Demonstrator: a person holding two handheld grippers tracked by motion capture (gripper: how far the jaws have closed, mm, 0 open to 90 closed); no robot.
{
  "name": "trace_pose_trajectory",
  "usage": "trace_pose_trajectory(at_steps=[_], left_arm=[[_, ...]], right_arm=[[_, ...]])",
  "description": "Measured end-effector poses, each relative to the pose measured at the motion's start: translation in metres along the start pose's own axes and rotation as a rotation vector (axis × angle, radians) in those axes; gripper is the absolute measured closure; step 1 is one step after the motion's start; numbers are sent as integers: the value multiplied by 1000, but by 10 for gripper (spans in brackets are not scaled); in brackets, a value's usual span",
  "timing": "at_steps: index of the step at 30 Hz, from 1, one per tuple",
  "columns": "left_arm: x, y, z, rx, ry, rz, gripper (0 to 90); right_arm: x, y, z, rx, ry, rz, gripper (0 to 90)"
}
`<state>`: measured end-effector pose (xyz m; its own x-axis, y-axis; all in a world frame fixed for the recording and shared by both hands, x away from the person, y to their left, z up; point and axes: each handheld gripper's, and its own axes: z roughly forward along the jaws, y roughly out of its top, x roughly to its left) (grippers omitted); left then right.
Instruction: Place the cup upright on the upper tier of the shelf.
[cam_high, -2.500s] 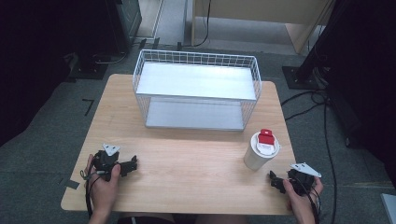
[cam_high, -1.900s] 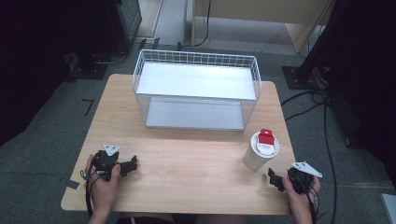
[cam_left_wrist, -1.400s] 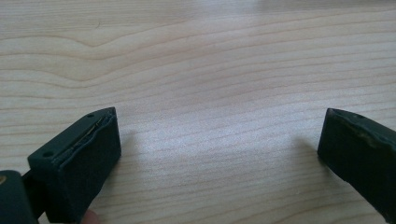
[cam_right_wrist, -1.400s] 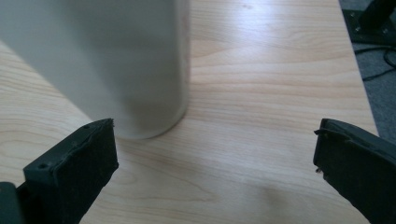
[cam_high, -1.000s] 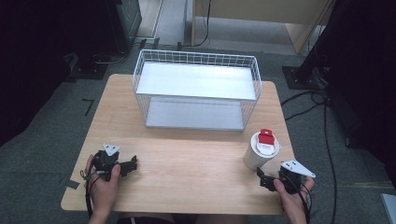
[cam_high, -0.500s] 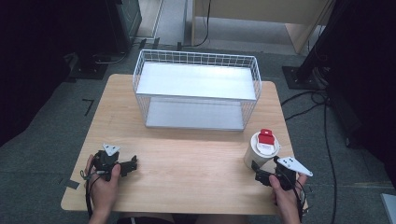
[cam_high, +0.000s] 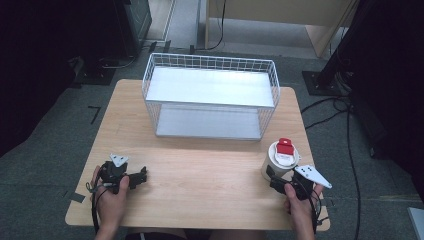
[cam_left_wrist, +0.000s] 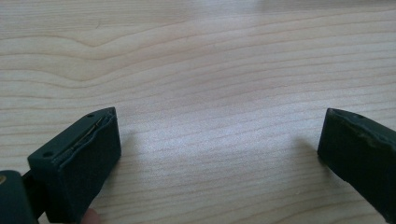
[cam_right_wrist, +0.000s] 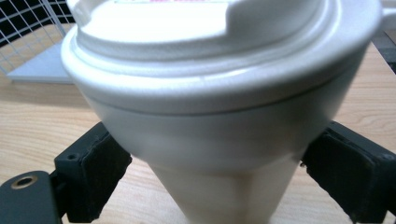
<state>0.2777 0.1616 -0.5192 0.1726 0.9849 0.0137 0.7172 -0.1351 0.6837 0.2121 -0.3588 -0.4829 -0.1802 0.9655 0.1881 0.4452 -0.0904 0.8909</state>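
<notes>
The right gripper (cam_high: 274, 179) has its jaws spread around a white cup (cam_high: 280, 160), not clearly clamping it. A wire basket (cam_high: 210, 95) stands behind, well apart. The left gripper (cam_high: 141, 176) rests released on the bare table (cam_high: 200, 175).

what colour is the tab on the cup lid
Red, on the white cup's lid; the tab shows best in the high view.

White wire basket (cam_high: 210, 97) on a wooden table (cam_high: 200, 190) — cables (cam_high: 345, 125) beyond
</notes>
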Motion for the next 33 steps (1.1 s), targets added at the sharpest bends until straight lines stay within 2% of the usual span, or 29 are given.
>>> trace_pose_trajectory(at_steps=[9,14,23,29,33], left_arm=[[0,0,0,0,0,0,0],[0,0,0,-1,2,-3,0],[0,0,0,-1,2,-3,0],[0,0,0,-1,2,-3,0],[0,0,0,-1,2,-3,0]], right_arm=[[2,-4,10,-59,-18,21,70],[2,-5,13,-70,-20,30,60],[10,-8,22,-104,-99,-19,80],[11,-10,25,-124,-115,-24,90],[13,-11,26,-144,-146,-19,103]])
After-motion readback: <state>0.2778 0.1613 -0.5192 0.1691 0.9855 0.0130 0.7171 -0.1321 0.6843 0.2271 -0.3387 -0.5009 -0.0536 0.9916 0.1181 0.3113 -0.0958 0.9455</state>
